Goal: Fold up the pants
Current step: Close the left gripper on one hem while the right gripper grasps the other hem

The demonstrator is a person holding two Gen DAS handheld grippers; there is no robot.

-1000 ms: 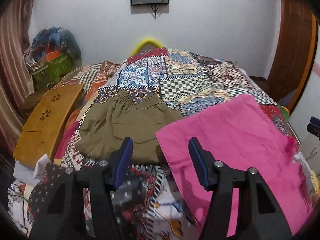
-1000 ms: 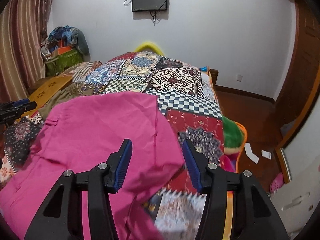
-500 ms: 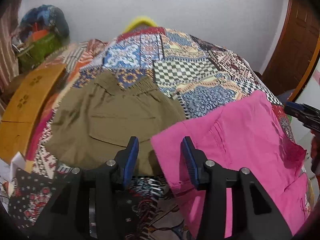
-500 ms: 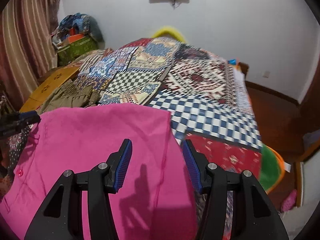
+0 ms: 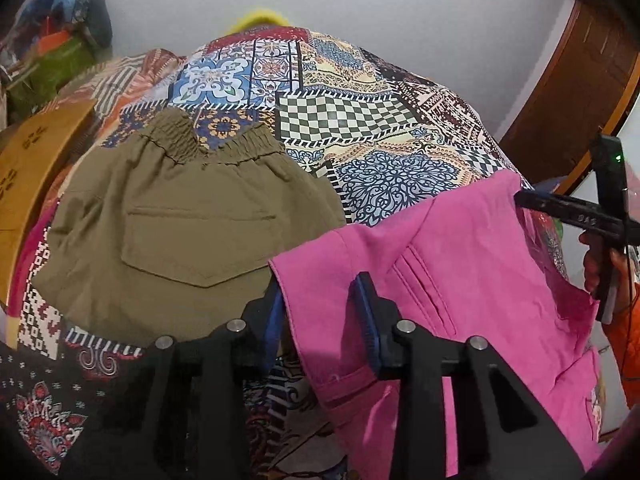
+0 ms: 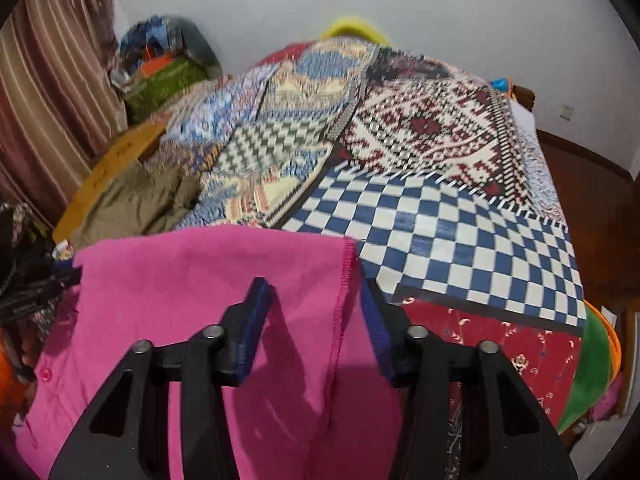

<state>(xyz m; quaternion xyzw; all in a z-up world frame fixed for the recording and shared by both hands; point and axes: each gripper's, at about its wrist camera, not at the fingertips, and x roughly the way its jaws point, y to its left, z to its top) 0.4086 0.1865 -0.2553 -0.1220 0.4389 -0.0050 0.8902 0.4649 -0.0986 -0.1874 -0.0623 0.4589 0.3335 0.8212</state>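
A: The pink pants (image 5: 460, 280) lie spread on the patchwork bedcover (image 5: 360, 120), just beside the olive shorts (image 5: 180, 220), on the side away from the wooden board (image 5: 36, 160).

B: And the grippers?

A: The left gripper (image 5: 320, 312) straddles the pants' corner nearest the shorts. Its jaws are narrow and closing, with the pink edge between them, not yet pinched as far as I can see. The right gripper (image 6: 316, 320) is at the pants' far corner from the shorts, at the frayed hem (image 6: 344, 280), jaws likewise narrowing with cloth between.

B: What might go wrong?

A: On the left, the inner pad sits right at the shorts' border. I judge it could nip olive cloth along with pink and drag both.

B: And the right?

A: The hem runs close to the outer pad. A shallow bite could slip free on lifting, or the jaws might catch the bedcover beneath. If one corner holds and the other doesn't, the fold would skew.
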